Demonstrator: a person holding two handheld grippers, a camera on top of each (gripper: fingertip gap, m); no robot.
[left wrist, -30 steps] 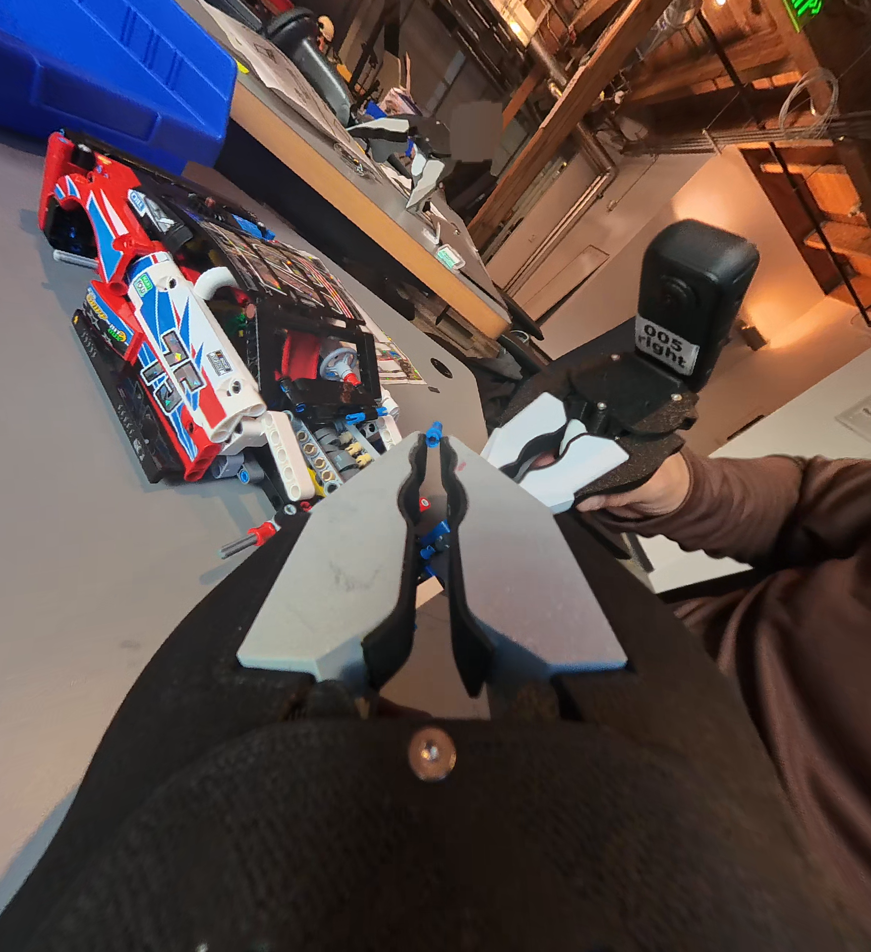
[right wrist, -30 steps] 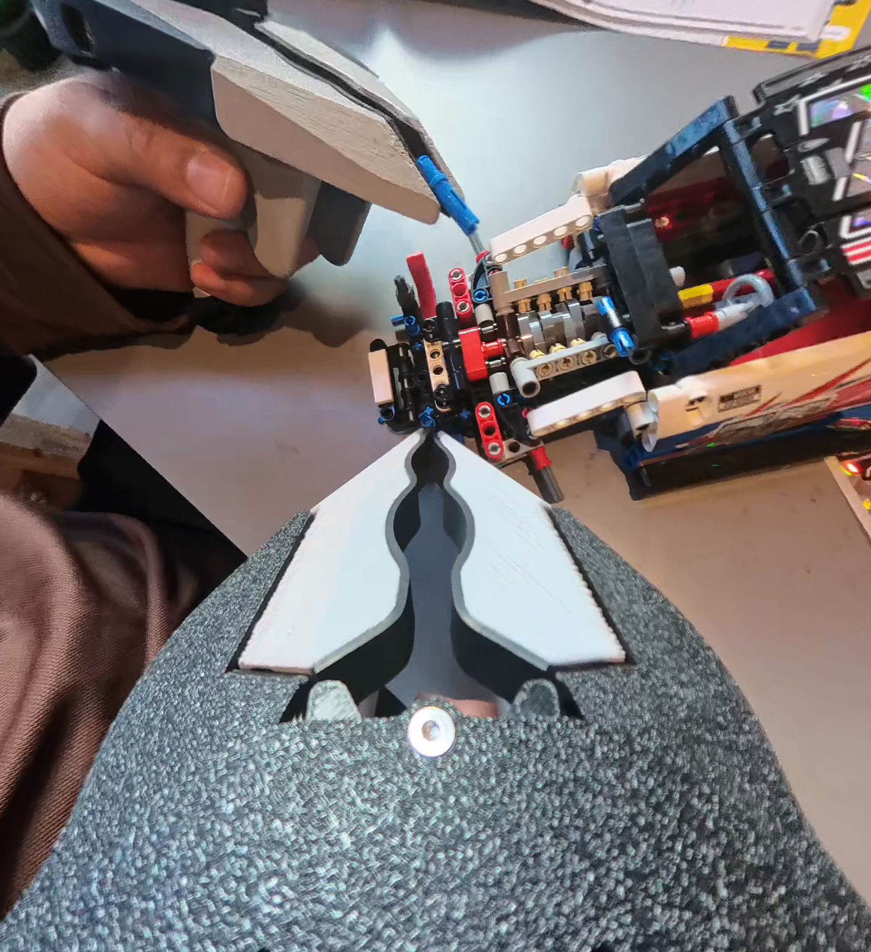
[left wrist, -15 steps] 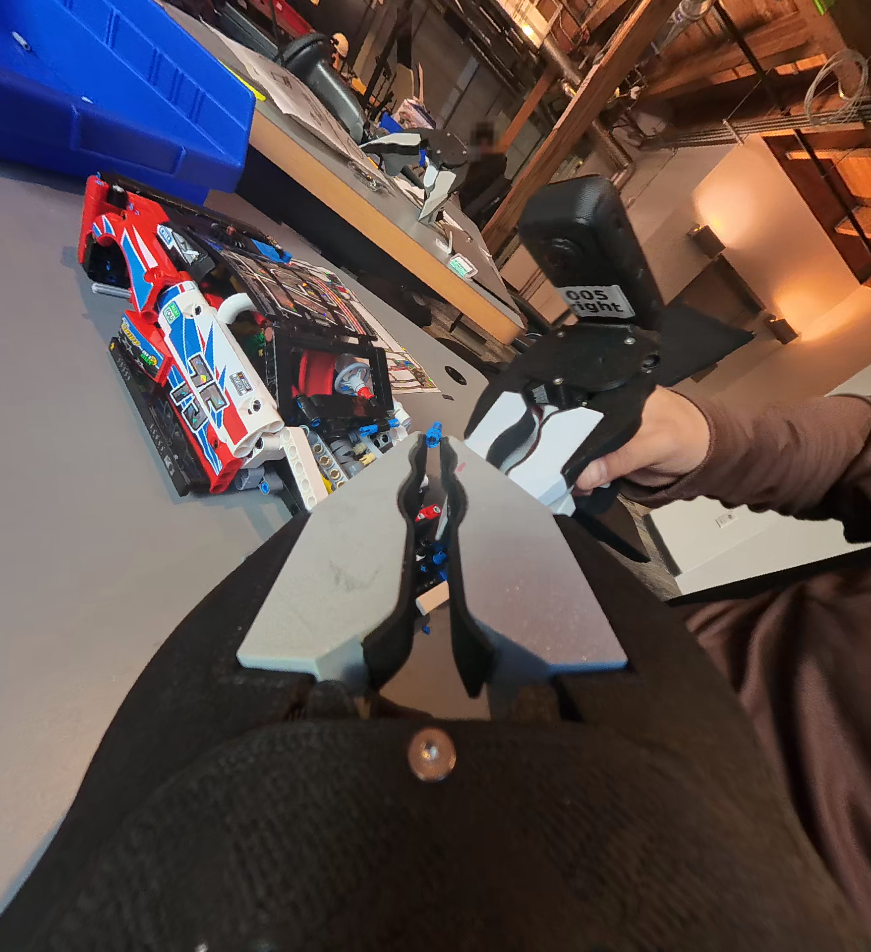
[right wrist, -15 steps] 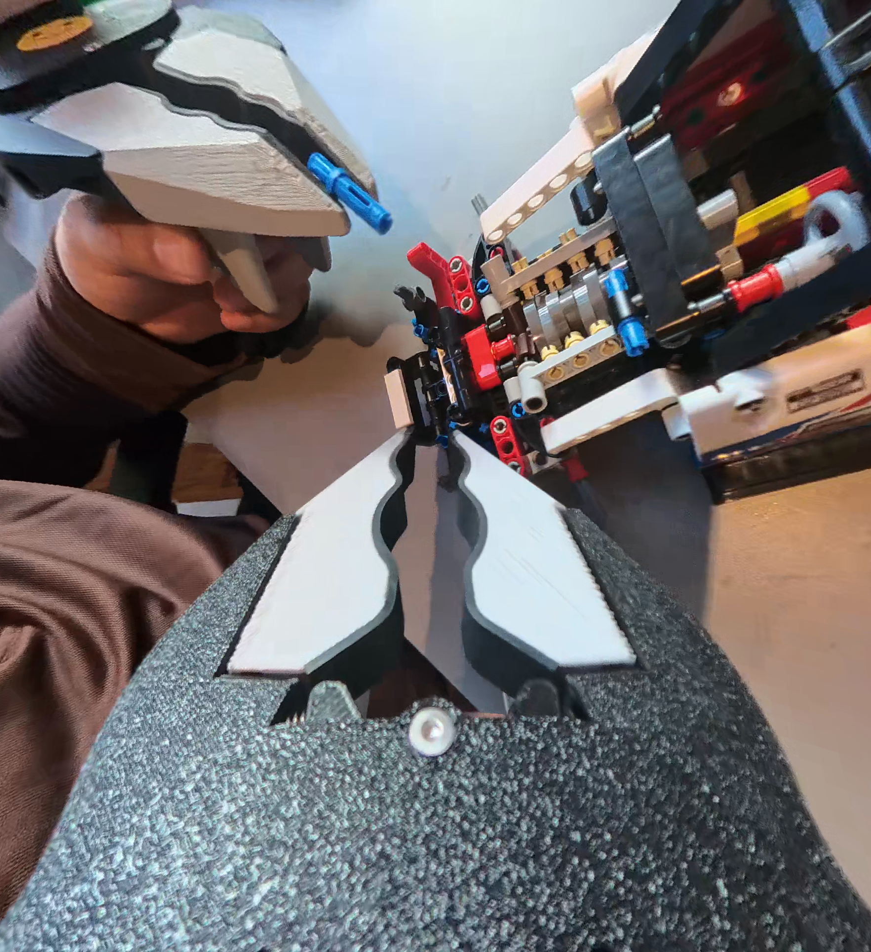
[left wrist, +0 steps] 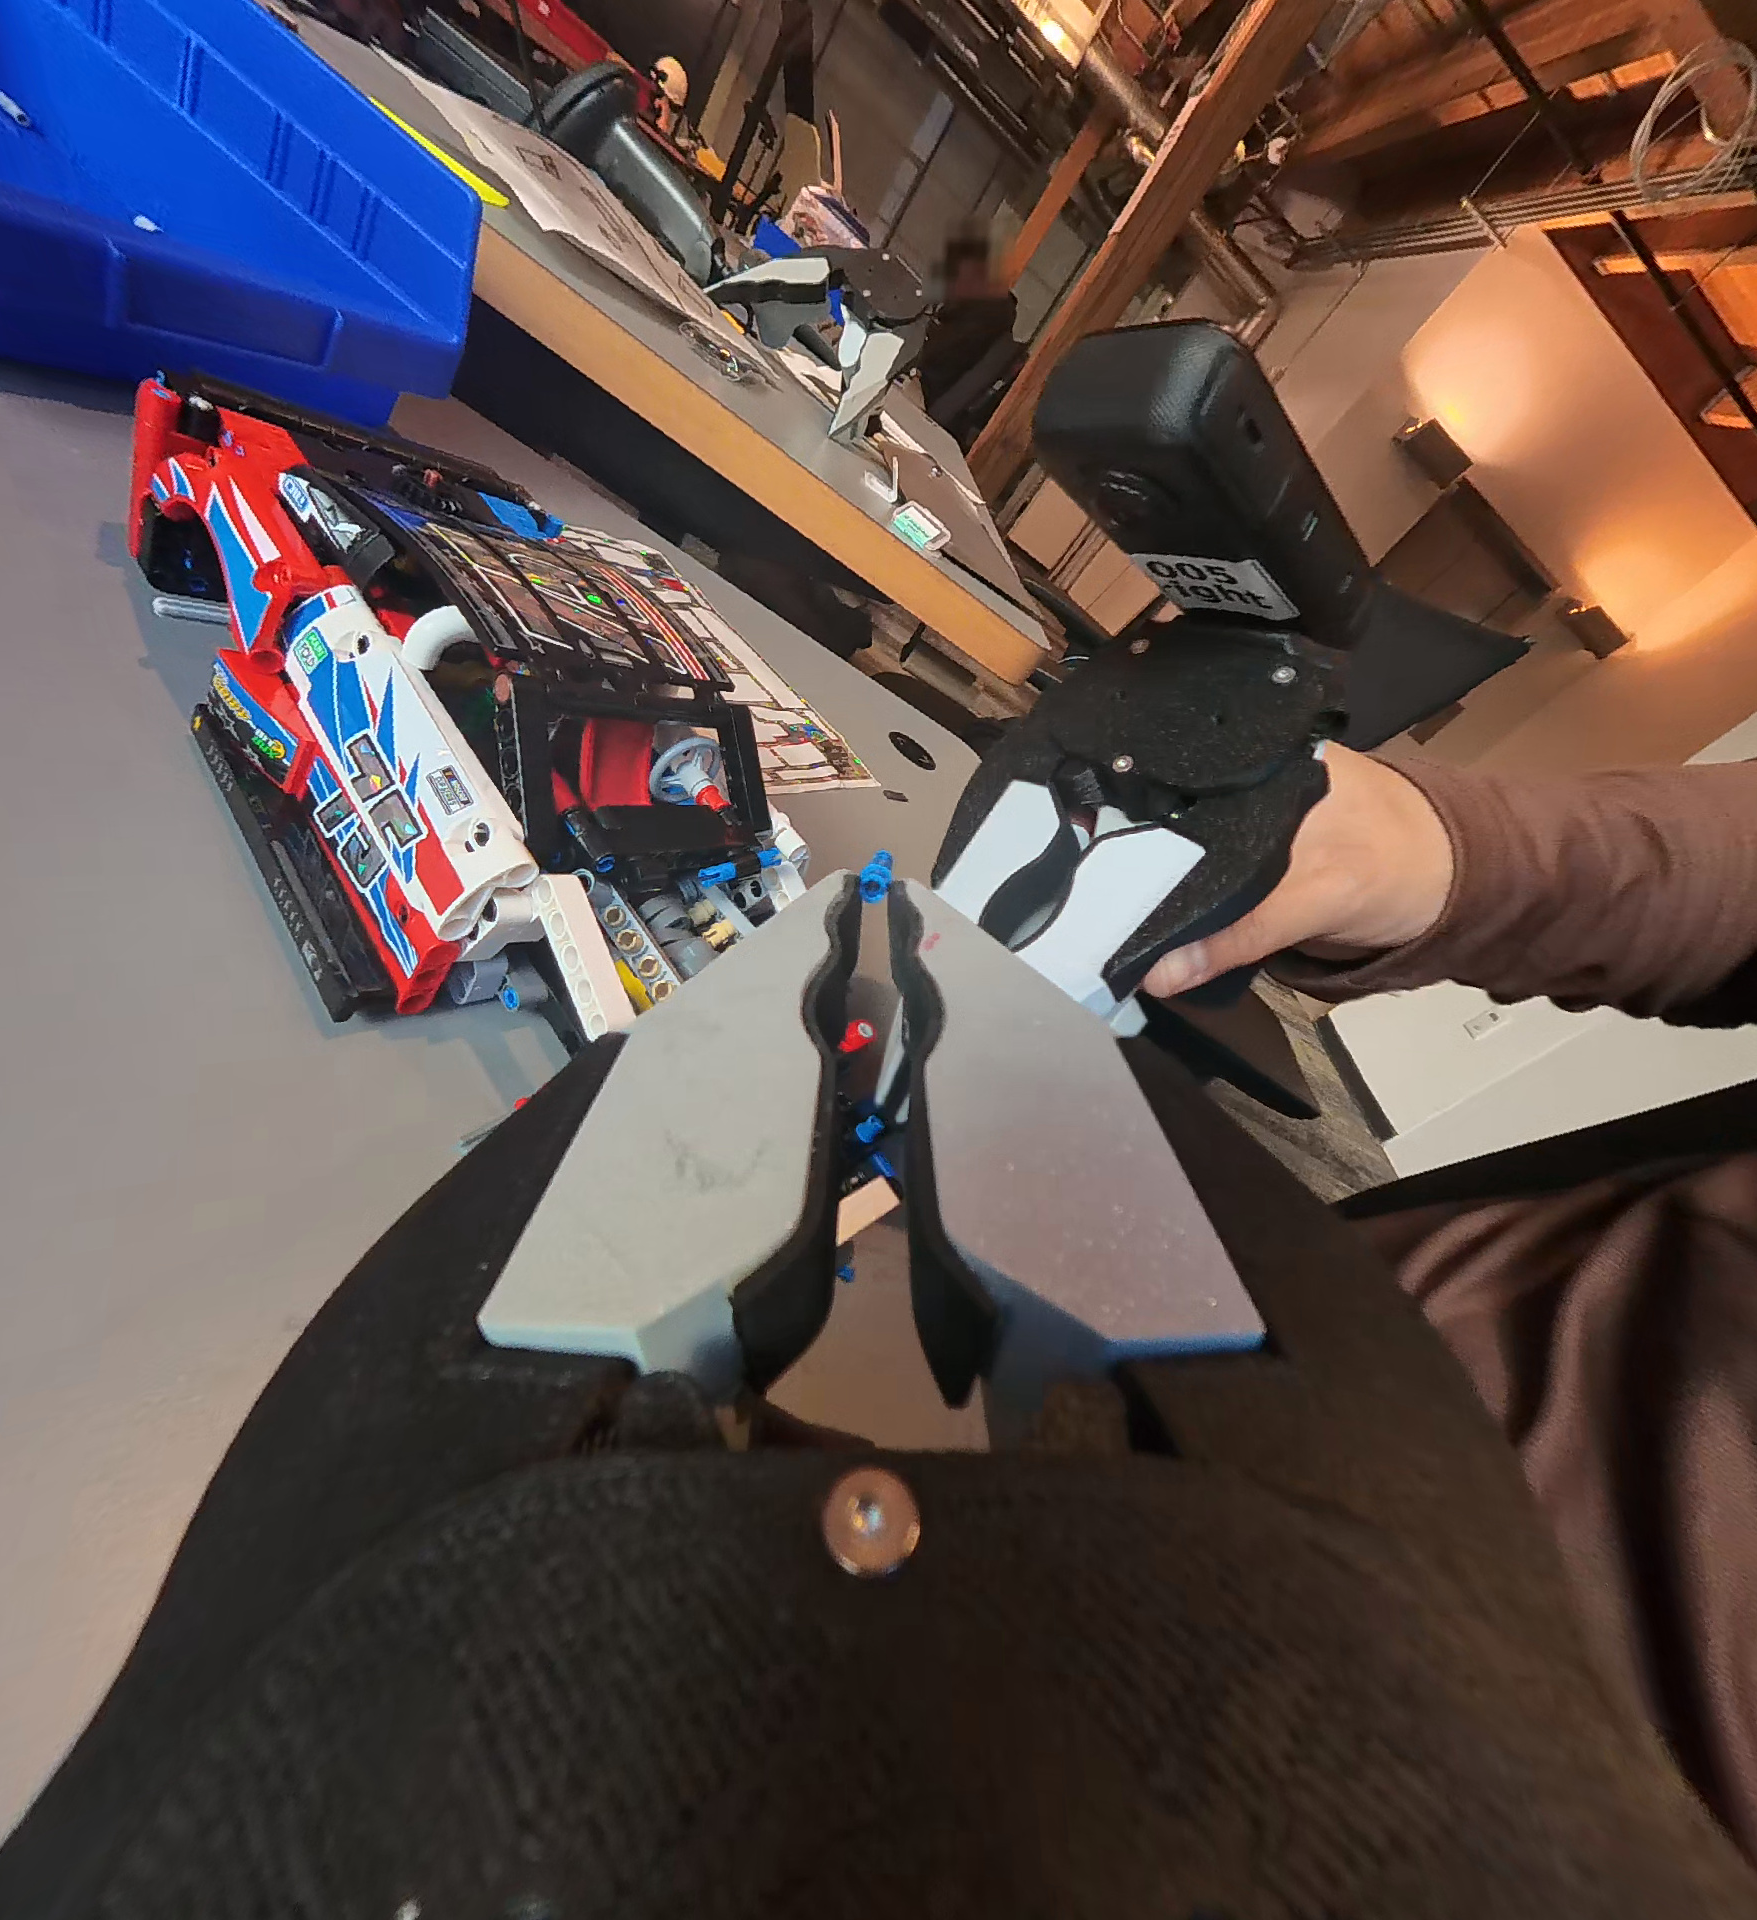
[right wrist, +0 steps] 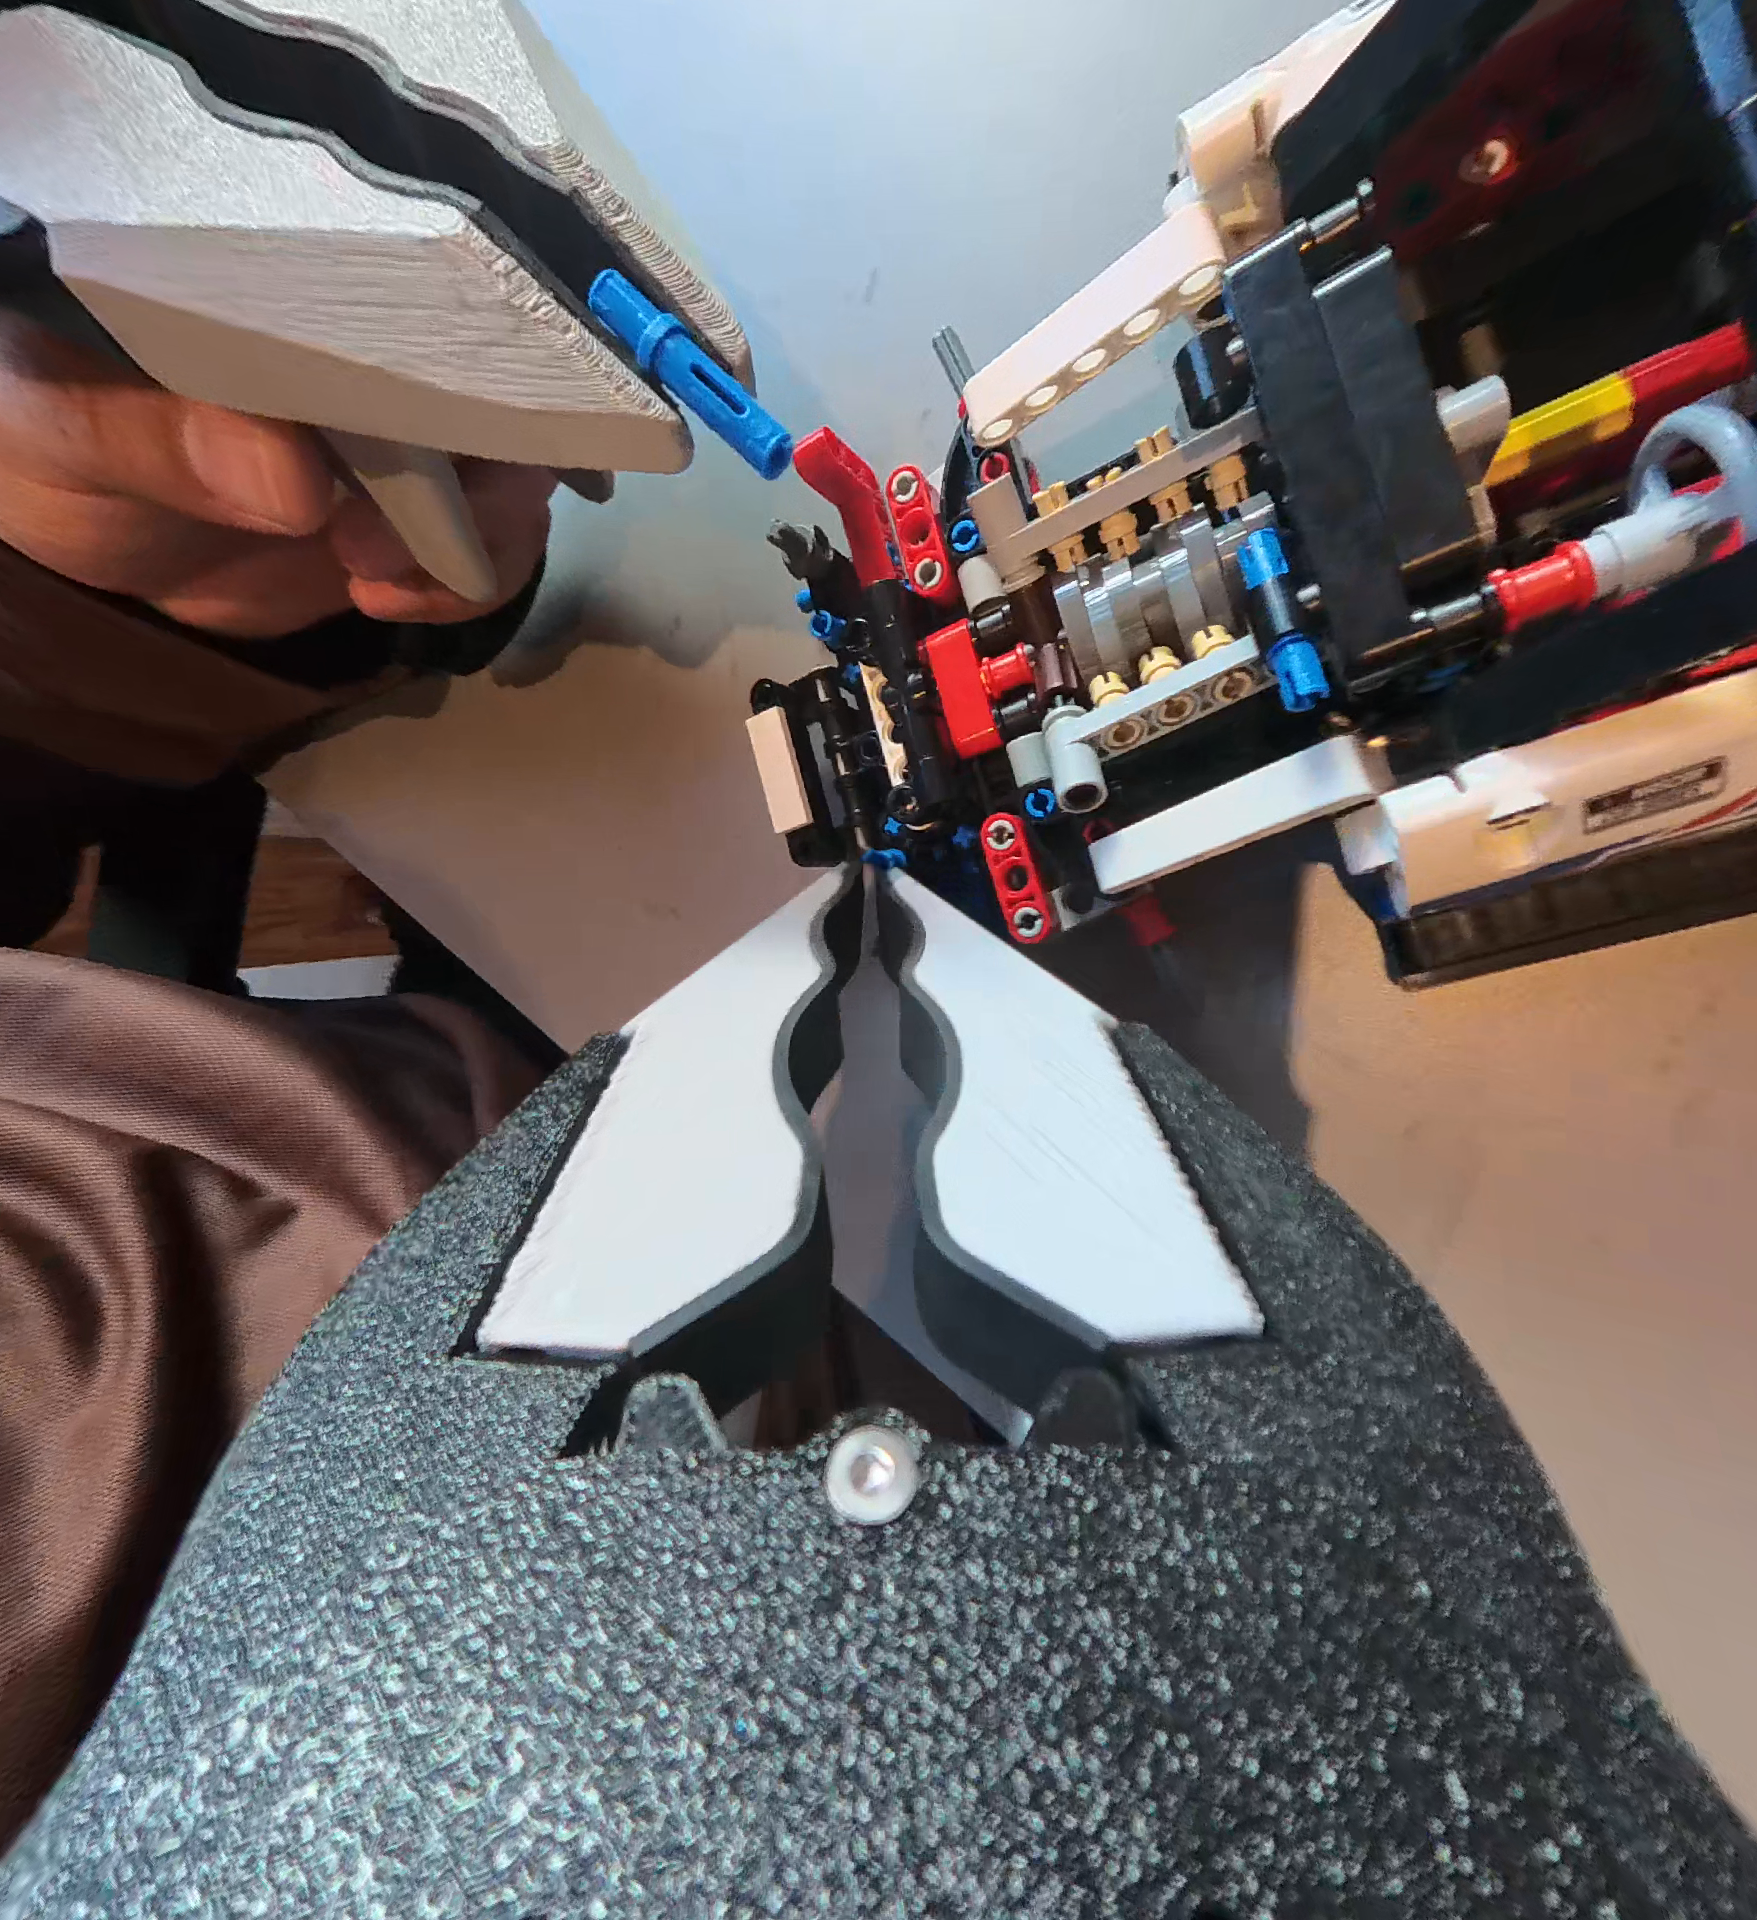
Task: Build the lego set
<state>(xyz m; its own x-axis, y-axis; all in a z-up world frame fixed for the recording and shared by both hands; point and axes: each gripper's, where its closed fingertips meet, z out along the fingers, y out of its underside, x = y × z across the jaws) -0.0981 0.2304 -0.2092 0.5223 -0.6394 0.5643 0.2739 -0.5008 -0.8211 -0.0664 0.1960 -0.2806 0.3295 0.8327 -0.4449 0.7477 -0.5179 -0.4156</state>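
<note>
A red, white and blue lego race car [left wrist: 365, 769] lies on the grey table [left wrist: 74, 1039], with its open rear mechanism [right wrist: 1113, 665] towards me. My left gripper [left wrist: 876, 902] is shut on a short blue pin [left wrist: 875, 871]. In the right wrist view the pin [right wrist: 692, 379] sticks out of the tips, with its end just beside a red bent piece [right wrist: 843, 478] at the car's rear. My right gripper [right wrist: 869, 881] is shut on a thin black and blue part at the rear end of the car. Its white fingers [left wrist: 1123, 894] show in the left wrist view.
A blue plastic bin [left wrist: 178, 208] stands behind the car. A printed instruction sheet [left wrist: 749, 686] lies beyond the car. The table's edge [right wrist: 417, 873] runs close to the car's rear. A second table [left wrist: 770, 416] with papers and gear stands farther back. There is about 8 centimeters between the tips of the two grippers.
My left gripper has brought the blue pin closer to the red piece at the car's rear. My right gripper has moved in on the rear end and its jaws have narrowed.
</note>
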